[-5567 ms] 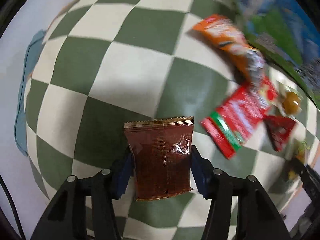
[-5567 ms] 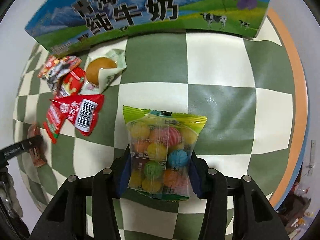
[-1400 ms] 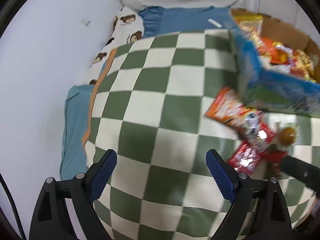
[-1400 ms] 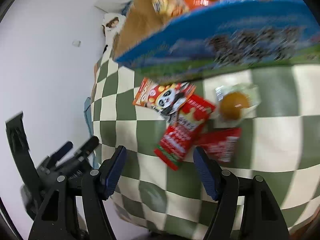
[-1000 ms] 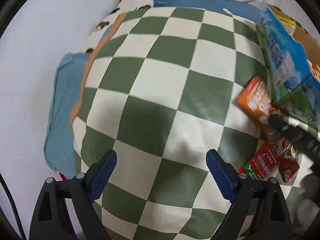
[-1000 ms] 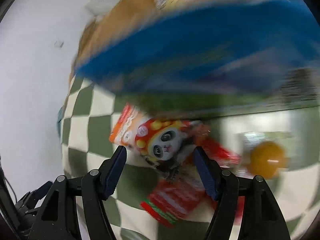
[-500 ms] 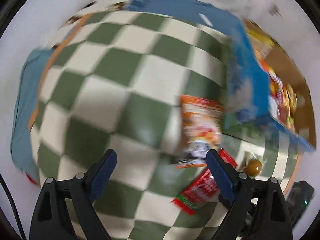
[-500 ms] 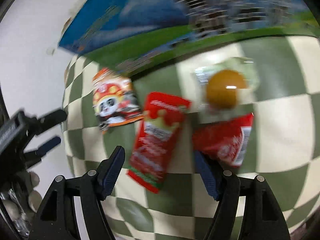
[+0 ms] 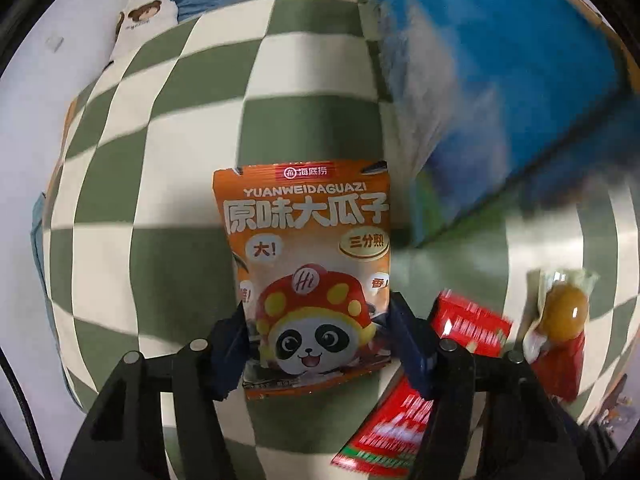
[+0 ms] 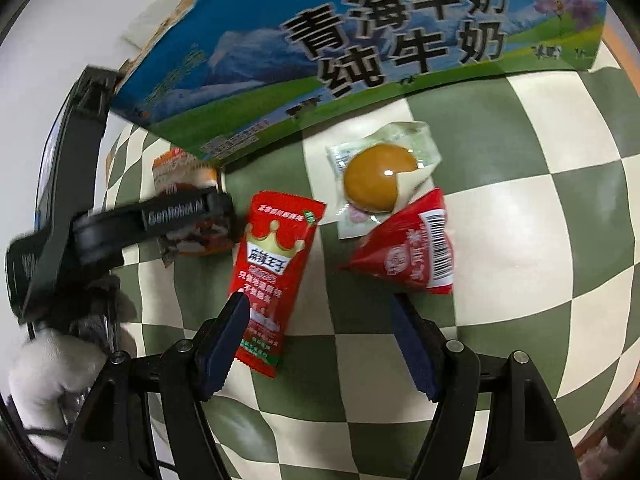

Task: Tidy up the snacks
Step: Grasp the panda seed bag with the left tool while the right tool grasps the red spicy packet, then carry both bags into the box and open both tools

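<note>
My left gripper is closing its jaws around the lower sides of a light, crinkly orange seed packet lying on the checked cloth beside the blue milk carton box; its foil looks slippery, so I take it by the edges. It reads "YUANWEIDAGUAZI" above a panda. My right gripper hangs half open and empty over a red packet, possibly touching it.

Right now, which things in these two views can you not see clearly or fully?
- Blue milk box: motion-blurred in the left wrist view; its inside is out of both views.
- Orange panda packet: the left tool covers it in the right wrist view.
- Long red packet: blurred, partly behind a tool finger.
</note>
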Demonstrator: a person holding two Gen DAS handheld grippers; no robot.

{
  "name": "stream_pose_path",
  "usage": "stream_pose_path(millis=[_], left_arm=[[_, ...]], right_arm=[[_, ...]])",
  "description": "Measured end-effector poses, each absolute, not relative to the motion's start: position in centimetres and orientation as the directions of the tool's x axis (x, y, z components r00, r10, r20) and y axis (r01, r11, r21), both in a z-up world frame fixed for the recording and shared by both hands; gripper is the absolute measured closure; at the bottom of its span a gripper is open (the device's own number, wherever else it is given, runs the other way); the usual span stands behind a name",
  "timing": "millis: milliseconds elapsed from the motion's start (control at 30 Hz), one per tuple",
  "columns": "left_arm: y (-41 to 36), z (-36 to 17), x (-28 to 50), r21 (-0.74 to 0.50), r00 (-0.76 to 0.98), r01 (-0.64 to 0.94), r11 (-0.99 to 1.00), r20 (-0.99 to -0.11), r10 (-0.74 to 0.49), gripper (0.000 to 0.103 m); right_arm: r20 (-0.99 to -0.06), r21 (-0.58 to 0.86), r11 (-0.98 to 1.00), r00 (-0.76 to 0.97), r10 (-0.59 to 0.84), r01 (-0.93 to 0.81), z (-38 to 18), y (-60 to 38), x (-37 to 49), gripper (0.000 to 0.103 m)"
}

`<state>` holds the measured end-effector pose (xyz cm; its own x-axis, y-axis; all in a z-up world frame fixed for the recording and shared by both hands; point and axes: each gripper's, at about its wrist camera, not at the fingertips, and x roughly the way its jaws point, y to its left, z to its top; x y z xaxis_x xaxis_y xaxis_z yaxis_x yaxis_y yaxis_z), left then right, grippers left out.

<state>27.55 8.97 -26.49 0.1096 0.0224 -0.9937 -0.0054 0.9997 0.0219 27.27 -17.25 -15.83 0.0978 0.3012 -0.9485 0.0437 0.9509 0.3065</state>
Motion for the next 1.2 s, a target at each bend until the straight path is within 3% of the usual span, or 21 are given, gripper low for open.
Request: stream_pose_path(millis=[467,667,833,1033,1200], left_arm=[[17.0,-27.1,17.7,-0.054,0.057,-0.205,0.977,-0.997,-0.043,0.041],[18.3,-27.8,19.9,-0.102,0.037,-0.229,0.968,-0.995,-0.097,0.040],[19.1,-28.8,21.0,-0.077,0.014,-0.222,0.972,-0.997,-0.076,0.039],[17.4,-29.0,22.6,-0.027,0.041,-0.186,0.982,-0.999,-0.020,0.041],[16.7,-27.6,20.2,-0.052,0.044,-0.198,0.979,-0.998,-0.044,0.044]], right_arm=[[-0.973,0.230,0.973,0.015,0.230,-0.016,-20.6,-8.2,29.7,0.028],[-0.997,0.046,0.941,0.047,0.065,-0.334,-21.7,-3.6,28.9,0.038],[-1.000,-0.010,0.859,0.020,0.000,-0.512,-21.7,-3.4,26.1,0.038],[-0.995,0.104,0.929,-0.041,0.096,-0.356,-22.3,-5.6,26.4,0.033],[-0.997,0.068,0.933,0.006,0.075,-0.353,-21.8,-6.7,26.0,0.046]])
